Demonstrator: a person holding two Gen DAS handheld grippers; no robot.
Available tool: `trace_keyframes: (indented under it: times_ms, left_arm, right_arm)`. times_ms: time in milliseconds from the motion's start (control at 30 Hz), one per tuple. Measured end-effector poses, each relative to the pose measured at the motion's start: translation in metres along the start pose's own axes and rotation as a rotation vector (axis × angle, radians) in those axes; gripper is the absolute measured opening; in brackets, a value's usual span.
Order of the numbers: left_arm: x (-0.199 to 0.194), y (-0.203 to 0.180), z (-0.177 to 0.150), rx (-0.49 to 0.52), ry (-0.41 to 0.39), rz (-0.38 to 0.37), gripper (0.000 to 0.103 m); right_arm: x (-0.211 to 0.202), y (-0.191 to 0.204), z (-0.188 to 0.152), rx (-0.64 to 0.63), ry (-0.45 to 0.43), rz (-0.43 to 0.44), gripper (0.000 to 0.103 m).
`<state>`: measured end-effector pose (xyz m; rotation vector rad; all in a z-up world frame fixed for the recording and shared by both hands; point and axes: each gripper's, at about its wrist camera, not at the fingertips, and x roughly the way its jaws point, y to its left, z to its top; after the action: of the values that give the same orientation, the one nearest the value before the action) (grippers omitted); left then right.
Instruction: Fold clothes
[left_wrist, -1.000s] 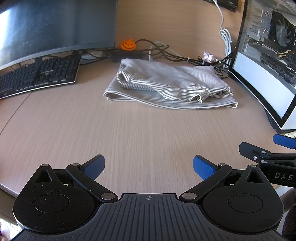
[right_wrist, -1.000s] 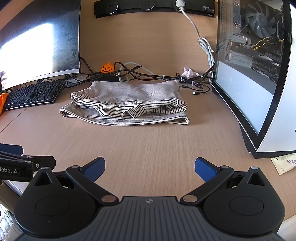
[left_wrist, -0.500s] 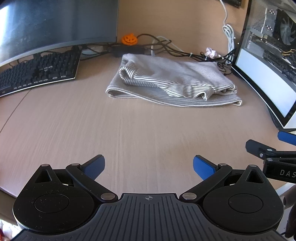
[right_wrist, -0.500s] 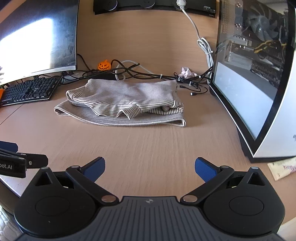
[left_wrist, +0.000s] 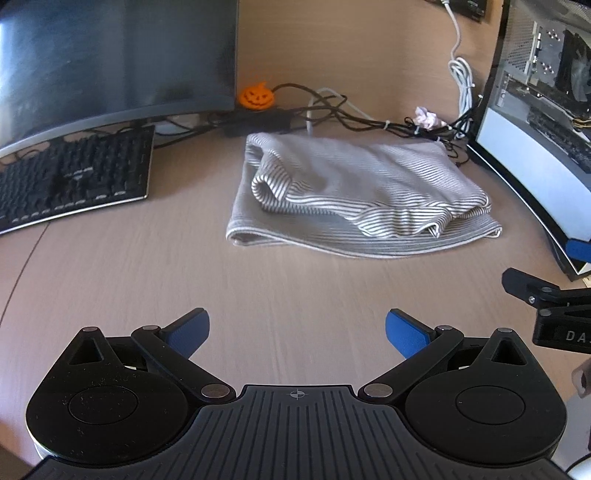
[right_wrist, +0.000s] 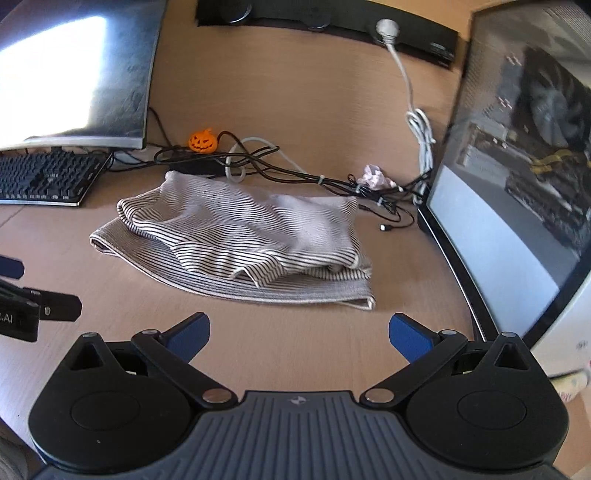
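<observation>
Left tool (left_wrist: 297, 330): black plastic body, ribbed grey centre plate with a crosshair mark, two round discs, silver pivot screws, blue pads (left_wrist: 188, 330) on the finger ends. Right tool (right_wrist: 299, 332): same build, small logo on the plate, blue pads (right_wrist: 410, 338). White lettering on each tool's side, partly cut off.

Wooden desk (left_wrist: 110, 280), striped garment (left_wrist: 354, 192) (loosely folded), keyboard (left_wrist: 70, 177), pumpkin figure (left_wrist: 255, 96), cables (left_wrist: 354, 118)

A pale wooden desk (left_wrist: 295, 295) meets a tan wall (right_wrist: 295, 92) (sunlight glares off the curved monitor (right_wrist: 74, 74)), a keyboard (left_wrist: 70, 177) beneath.
</observation>
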<state>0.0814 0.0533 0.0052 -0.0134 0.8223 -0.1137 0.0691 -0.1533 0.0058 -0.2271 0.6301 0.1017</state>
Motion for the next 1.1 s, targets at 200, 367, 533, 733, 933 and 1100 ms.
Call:
trace_keyframes:
  times_ms: [200,367,533,733,933,1100]
  left_arm:
    - [0.013,0.025,0.017,0.008,-0.006,-0.099,0.103]
    - [0.027,0.027,0.038,0.013,-0.008,-0.209,0.103]
    - [0.040,0.015,0.055,0.024,-0.021,-0.274,0.103]
    - [0.060,0.002,0.078,-0.001,0.004,-0.287,0.103]
    - [0.078,-0.004,0.102,0.007,0.011,-0.381,0.103]
    - [0.122,-0.010,0.116,0.014,0.101,-0.403,0.103]
  right_arm:
    - [0.034,0.011,0.025,-0.046,0.060,-0.053,0.103]
    - [0.078,0.014,0.037,-0.121,0.109,-0.087,0.103]
    - [0.115,0.017,0.032,-0.272,0.117,-0.089,0.103]
    - [0.127,0.008,0.054,-0.380,-0.018,-0.114,0.103]
    - [0.174,-0.018,0.112,-0.250,-0.064,-0.145,0.103]
    - [0.232,-0.029,0.117,-0.214,0.074,-0.077,0.103]
